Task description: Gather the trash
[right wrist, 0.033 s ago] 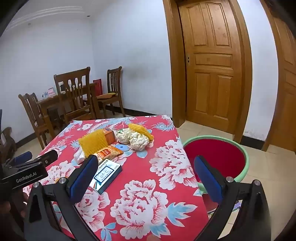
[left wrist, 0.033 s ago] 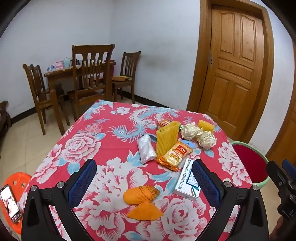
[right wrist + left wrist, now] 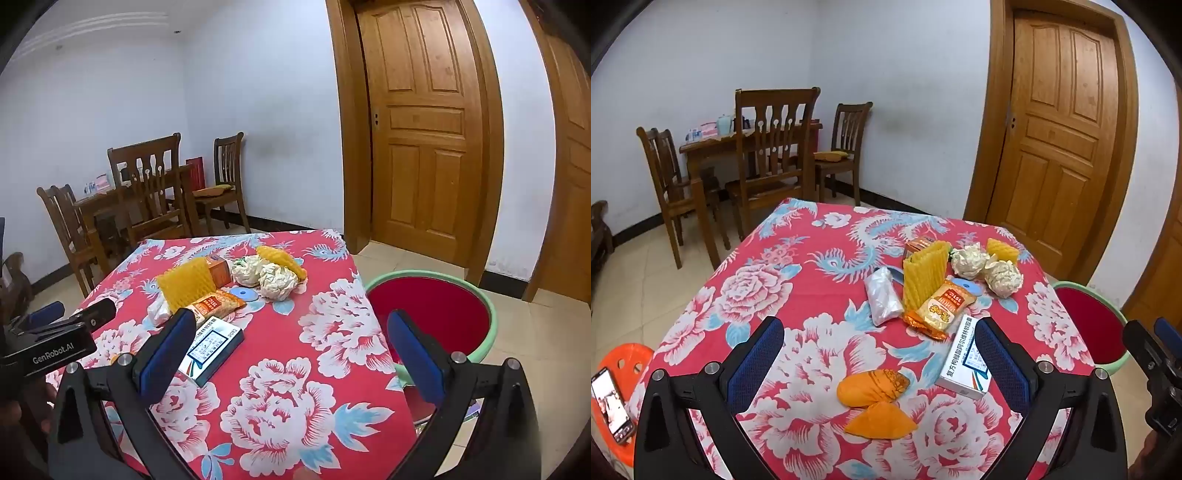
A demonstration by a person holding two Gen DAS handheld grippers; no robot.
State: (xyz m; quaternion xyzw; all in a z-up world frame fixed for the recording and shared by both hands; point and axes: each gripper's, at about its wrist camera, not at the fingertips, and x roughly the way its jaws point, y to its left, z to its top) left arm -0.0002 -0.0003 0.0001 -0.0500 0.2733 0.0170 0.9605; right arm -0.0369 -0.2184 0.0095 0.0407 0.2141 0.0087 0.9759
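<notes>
Trash lies on a red floral tablecloth (image 3: 798, 266): orange peel pieces (image 3: 873, 384), a white medicine box (image 3: 966, 356), an orange snack wrapper (image 3: 940, 306), a yellow foam net (image 3: 923, 277), a clear plastic bag (image 3: 882, 295) and two crumpled paper balls (image 3: 1003, 277). My left gripper (image 3: 879, 360) is open and empty, held above the peel. My right gripper (image 3: 291, 354) is open and empty over the table's right side, with the box (image 3: 212, 347) by its left finger. A green-rimmed red bin (image 3: 432, 314) stands right of the table.
A wooden table with several chairs (image 3: 772, 155) stands at the back left. A wooden door (image 3: 1060, 136) is at the back right. An orange stool (image 3: 620, 369) with a phone (image 3: 611, 410) on it is at the lower left.
</notes>
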